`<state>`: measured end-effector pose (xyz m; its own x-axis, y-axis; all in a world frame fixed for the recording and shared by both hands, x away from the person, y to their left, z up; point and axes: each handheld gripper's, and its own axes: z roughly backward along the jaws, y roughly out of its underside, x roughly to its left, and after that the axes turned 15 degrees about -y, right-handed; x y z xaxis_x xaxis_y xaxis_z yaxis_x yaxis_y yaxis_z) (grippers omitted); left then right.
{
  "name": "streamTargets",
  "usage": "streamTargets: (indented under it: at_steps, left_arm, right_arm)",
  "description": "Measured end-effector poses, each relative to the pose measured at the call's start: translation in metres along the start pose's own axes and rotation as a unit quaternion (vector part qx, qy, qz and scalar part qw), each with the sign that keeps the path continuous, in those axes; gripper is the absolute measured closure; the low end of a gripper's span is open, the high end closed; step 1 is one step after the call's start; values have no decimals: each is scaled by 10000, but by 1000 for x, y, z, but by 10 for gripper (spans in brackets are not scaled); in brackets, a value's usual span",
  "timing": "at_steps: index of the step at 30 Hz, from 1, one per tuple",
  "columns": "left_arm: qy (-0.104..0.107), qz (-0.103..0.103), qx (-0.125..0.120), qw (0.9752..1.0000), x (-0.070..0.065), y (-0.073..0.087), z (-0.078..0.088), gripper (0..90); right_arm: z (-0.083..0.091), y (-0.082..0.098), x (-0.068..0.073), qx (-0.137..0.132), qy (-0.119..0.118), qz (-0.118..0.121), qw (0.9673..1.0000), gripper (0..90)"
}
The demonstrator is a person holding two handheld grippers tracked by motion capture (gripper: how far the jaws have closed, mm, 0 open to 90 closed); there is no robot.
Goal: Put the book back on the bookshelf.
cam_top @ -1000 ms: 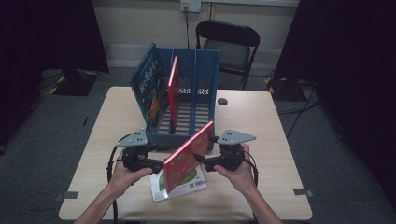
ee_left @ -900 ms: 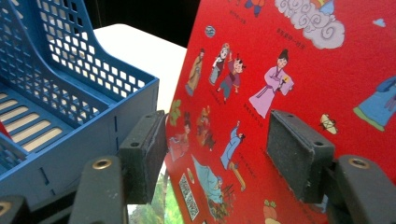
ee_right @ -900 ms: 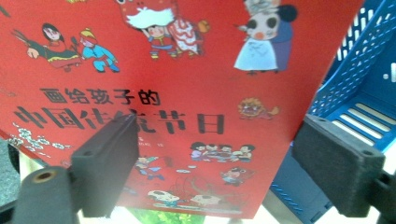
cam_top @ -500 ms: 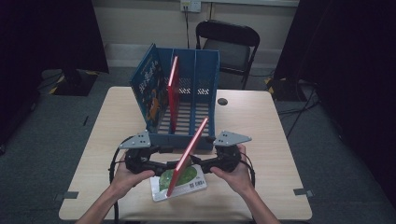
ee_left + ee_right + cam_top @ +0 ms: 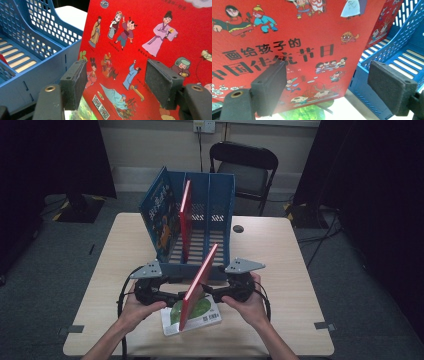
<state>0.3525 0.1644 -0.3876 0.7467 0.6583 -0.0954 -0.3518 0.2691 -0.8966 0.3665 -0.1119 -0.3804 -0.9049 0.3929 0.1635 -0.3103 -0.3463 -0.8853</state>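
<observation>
My left gripper [image 5: 175, 296] and my right gripper [image 5: 212, 295] face each other low over the near part of the table [image 5: 280, 270], with the red book [image 5: 200, 280] standing on edge between them; it leans with its top toward the rack and its bottom edge down over the green book [image 5: 200, 311], which lies flat on the table just in front of me.

In the left gripper view my 2 jaws stand wide apart, with the book's back cover, full of small cartoon figures, spread across the gap beyond them; the pads do not clamp it, and I cannot tell whether their tips touch the cover. In the right gripper view it is the same on the other face: jaws wide, the front cover with its black title right ahead of them, nothing pinched between the pads.

The blue rack [image 5: 220, 210] sits just behind the red book, its open front toward me; it has 3 slots. 1 more red book [image 5: 186, 215] stands upright in it, and a blue book [image 5: 159, 215] leans in its left side. A black chair [image 5: 245, 170] stands beyond the far edge of the table.
</observation>
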Motion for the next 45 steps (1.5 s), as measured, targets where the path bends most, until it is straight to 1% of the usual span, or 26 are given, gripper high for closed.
streamTargets:
  at_steps: [2, 4, 5, 6, 7, 9, 10, 13, 16, 18, 22, 26, 29, 30, 35, 41, 42, 44, 45]
  left_arm:
    - [14, 26, 18, 10000, 0, 0, 0, 357]
    - [-34, -16, 28, 10000, -2, -1, 1, 363]
    - [0, -34, 56, 10000, -3, -1, 0, 364]
    - [95, -25, 43, 9999, -4, -2, 0, 364]
    - [121, -41, 59, 9999, -5, -2, -1, 363]
    - [108, -36, 53, 9999, -7, -3, -2, 342]
    - [89, -47, 64, 9999, -7, -3, -2, 333]
    - [79, 18, 52, 10000, -3, -2, -2, 300]
    - [7, 14, 69, 10000, 0, -1, 1, 287]
    - [-58, 56, 42, 10000, 2, 0, 1, 282]
    - [-99, 73, 25, 9999, 5, 0, 2, 270]
    - [-137, 72, 14, 9999, 5, 0, 3, 268]
    - [-200, 83, 4, 9998, 5, -1, 3, 263]
    - [-230, 75, -4, 9997, 5, -1, 3, 258]
    - [-307, 109, -11, 9995, 6, -1, 3, 235]
    - [-384, 77, 14, 9992, 7, -1, 5, 193]
    - [-406, 69, 17, 9991, 7, -1, 5, 187]
    - [-537, 37, -88, 9985, 4, 0, 5, 182]
    - [-550, 42, -74, 9985, 3, 0, 5, 186]
  right_arm:
    - [-1, 0, 1, -6, 29, -16, 10000, 166]
    - [-1, -1, 2, -18, 13, -9, 10000, 196]
    - [-1, 0, 2, -15, 14, 7, 10000, 211]
    - [-2, 0, 3, -17, 18, 2, 10000, 220]
    - [-2, 0, 3, -10, 33, -8, 10000, 222]
    - [-3, 0, 3, -43, -24, -24, 10000, 224]
    - [-4, -1, 3, -52, -24, -19, 10000, 230]
    - [-6, -2, 4, -51, -27, 8, 10000, 238]
    - [-9, -4, 5, -65, -82, 11, 9999, 238]
    - [-11, -6, 4, -69, -129, 22, 9999, 228]
    - [-15, -8, 2, -89, -140, -8, 9999, 226]
    - [-17, -9, 0, -90, -150, -2, 9998, 227]
    - [-20, -10, 0, -139, -145, 79, 9998, 234]
    - [-20, -11, -1, -130, -154, 58, 9998, 235]
    - [-25, -16, -1, -119, -177, 113, 9997, 247]
    - [-31, -24, -2, -145, -168, 173, 9996, 258]
    - [-31, -25, -2, -158, -167, 196, 9995, 260]
    - [-33, -26, -2, -150, -197, 202, 9995, 266]
    - [-34, -28, -1, -127, -209, 221, 9995, 272]
